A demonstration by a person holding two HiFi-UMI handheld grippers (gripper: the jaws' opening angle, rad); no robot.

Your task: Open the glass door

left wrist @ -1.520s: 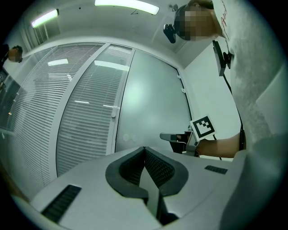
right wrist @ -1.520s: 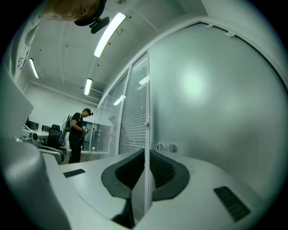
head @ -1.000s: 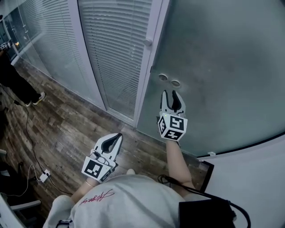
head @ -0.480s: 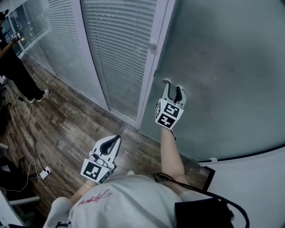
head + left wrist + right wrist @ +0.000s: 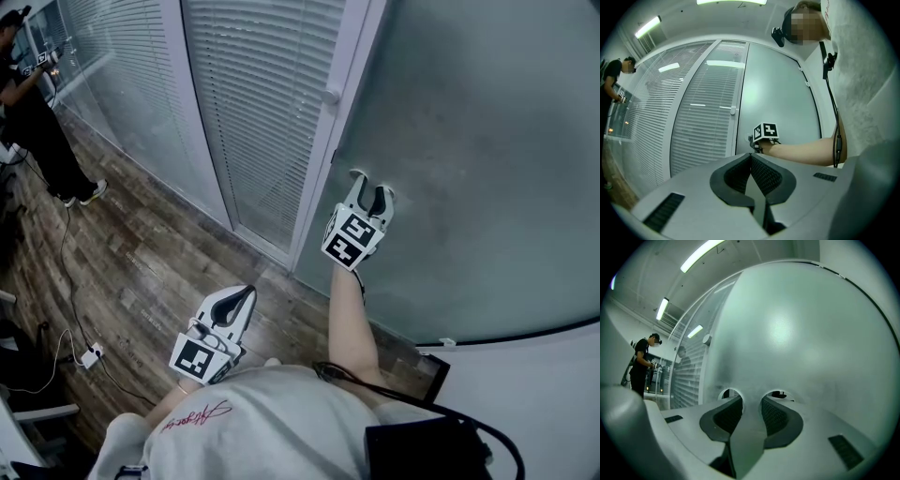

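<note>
The frosted glass door (image 5: 469, 131) fills the right of the head view. Near its left edge it has two round holes (image 5: 730, 393), side by side. My right gripper (image 5: 372, 190) is stretched out level against the door with its fingertips at those holes; the head view hides them behind it. Its jaws have just been closing a little and stand open (image 5: 751, 401), with the strip of glass between the holes in the gap. Whether the pads touch the glass I cannot tell. My left gripper (image 5: 246, 293) hangs low over the wooden floor, shut and empty (image 5: 751, 158).
A white door post (image 5: 323, 159) with a small round knob (image 5: 330, 96) separates the door from glass panels with blinds (image 5: 253, 94). A person in black (image 5: 37, 122) stands far left. Cables and a power strip (image 5: 89, 354) lie on the floor.
My right gripper has moved forward to the door and now covers the two holes that showed above it a second ago. The left gripper has stayed put.
</note>
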